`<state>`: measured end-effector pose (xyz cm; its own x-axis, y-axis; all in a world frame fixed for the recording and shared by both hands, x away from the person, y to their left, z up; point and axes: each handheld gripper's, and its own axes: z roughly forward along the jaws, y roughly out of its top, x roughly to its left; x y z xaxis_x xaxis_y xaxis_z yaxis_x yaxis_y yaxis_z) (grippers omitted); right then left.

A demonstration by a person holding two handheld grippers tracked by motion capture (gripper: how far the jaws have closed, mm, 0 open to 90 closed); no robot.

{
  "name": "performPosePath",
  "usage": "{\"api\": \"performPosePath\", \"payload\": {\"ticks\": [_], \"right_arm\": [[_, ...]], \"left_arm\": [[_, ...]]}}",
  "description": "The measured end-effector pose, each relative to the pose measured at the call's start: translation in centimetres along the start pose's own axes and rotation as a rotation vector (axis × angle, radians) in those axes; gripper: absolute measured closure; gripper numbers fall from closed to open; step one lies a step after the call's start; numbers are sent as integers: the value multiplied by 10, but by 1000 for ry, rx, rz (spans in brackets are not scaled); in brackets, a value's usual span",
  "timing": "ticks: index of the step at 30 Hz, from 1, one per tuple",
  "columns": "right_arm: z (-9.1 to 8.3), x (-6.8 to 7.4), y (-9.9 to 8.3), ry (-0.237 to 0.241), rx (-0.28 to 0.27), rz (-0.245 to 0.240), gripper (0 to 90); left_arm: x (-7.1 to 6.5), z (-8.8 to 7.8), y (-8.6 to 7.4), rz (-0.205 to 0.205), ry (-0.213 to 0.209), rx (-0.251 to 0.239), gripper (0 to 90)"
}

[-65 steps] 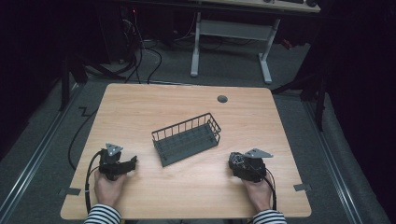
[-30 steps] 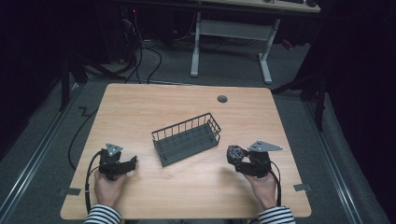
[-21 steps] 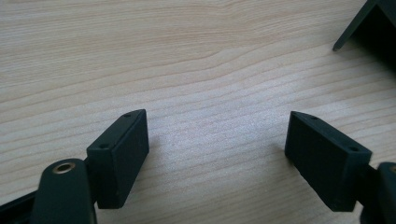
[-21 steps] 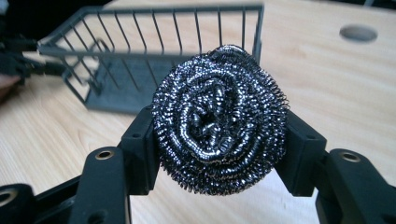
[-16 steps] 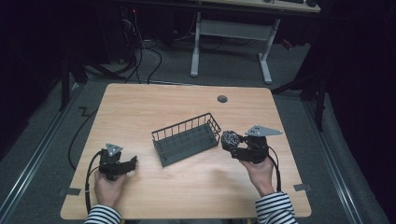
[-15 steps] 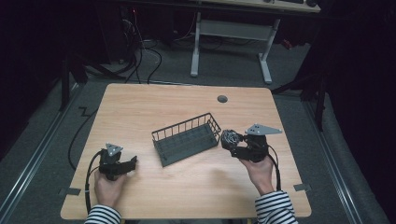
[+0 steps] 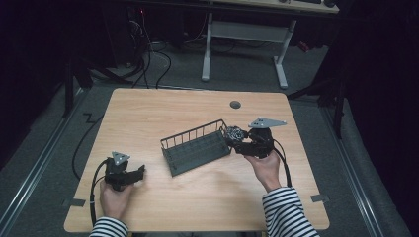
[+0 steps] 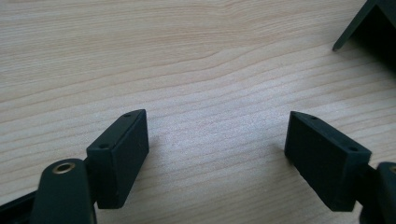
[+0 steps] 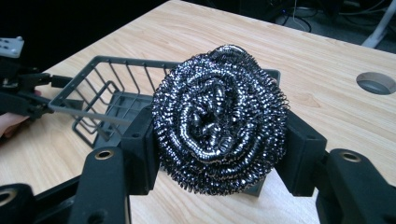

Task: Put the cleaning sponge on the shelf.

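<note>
A steel scourer (image 9: 219, 130) is being clamped between the fingers of the right gripper (image 7: 236, 138), at the right end of the wire basket (image 7: 195, 147); the left gripper (image 8: 217, 154) is being held over the surface (image 7: 158, 111), fingers apart.

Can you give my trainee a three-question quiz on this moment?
1. What do the right tongs hold?
2. True or false: the left tongs grip the basket.
3. The scourer is: A) inside the basket, B) at the basket's right end, clamped, C) lying on the table.

Key: 1. A steel scourer. 2. False; they stand open over bare wood. 3. B.
</note>
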<state>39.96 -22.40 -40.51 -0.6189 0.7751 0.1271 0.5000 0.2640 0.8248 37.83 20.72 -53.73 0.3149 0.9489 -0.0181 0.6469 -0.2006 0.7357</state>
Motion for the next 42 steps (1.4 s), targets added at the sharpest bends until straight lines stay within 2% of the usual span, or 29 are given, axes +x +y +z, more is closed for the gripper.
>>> {"api": "performPosePath", "payload": {"ticks": [8, 16, 20, 27, 32, 33, 37, 42], "right_arm": [[20, 1, 11, -8, 30, 1, 408], [31, 6, 17, -6, 44, -7, 403], [43, 8, 21, -7, 71, -7, 403], [58, 6, 20, -12, 101, 6, 401], [70, 7, 18, -19, 133, 0, 398], [75, 7, 17, -24, 154, -7, 396], [80, 8, 16, -27, 162, -9, 390], [89, 9, 13, -23, 205, -10, 334]], "left_arm": [[0, 0, 0, 0, 0, 0, 222], [0, 0, 0, 2, 0, 1, 219], [0, 0, 0, 1, -1, 0, 222], [0, 0, 0, 1, -2, 0, 223], [0, 0, 0, 1, -3, 0, 223], [0, 0, 0, 1, -3, 0, 223], [0, 0, 0, 1, -3, 0, 223], [0, 0, 0, 1, -3, 0, 223]]}}
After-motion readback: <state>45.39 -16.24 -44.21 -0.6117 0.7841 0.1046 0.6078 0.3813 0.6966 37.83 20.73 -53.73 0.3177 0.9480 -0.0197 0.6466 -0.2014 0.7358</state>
